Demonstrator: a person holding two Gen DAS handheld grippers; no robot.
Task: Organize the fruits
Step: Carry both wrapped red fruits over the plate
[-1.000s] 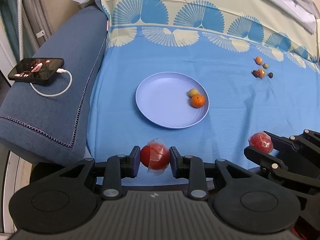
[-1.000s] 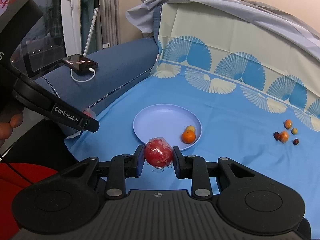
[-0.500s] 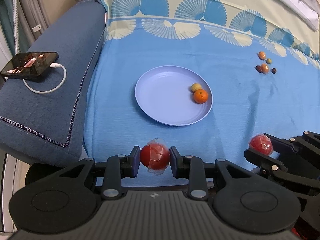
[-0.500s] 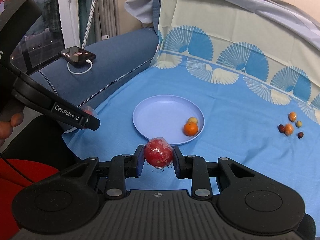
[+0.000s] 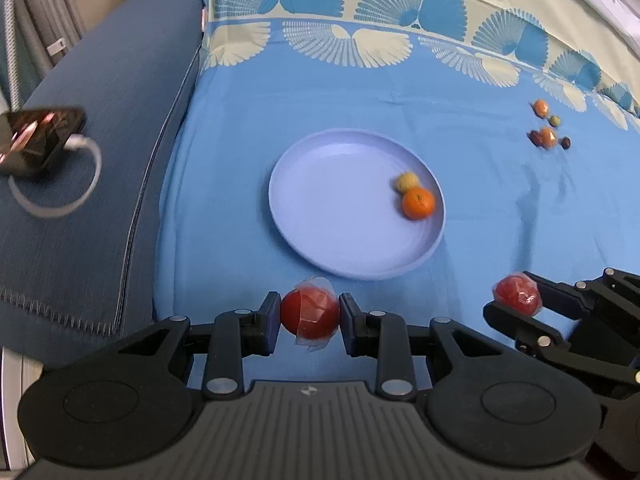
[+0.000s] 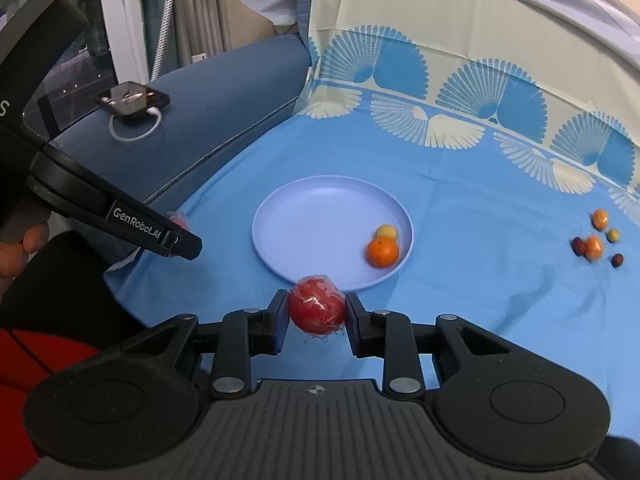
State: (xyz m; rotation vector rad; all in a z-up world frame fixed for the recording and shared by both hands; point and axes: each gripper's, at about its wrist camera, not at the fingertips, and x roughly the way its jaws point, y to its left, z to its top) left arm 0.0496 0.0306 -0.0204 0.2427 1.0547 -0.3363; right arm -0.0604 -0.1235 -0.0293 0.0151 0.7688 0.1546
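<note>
My left gripper (image 5: 309, 315) is shut on a red plastic-wrapped fruit (image 5: 310, 313), held just short of the lilac plate's (image 5: 320, 200) near rim. My right gripper (image 6: 317, 312) is shut on a second red wrapped fruit (image 6: 317, 306) at the plate's (image 6: 304, 216) near edge; it also shows in the left wrist view (image 5: 518, 294). On the plate lie an orange (image 5: 418, 203) and a small yellow fruit (image 5: 407, 181). The left gripper shows at the left of the right wrist view (image 6: 176, 236).
Several small fruits (image 5: 546, 128) lie loose on the blue cloth at the far right, also seen in the right wrist view (image 6: 596, 238). A phone on a white cable (image 5: 38, 136) rests on the dark blue sofa arm (image 5: 100, 184) at left.
Both grippers have moved forward toward the plate, each still holding its red fruit. The plate looks nearer and larger in both views.
</note>
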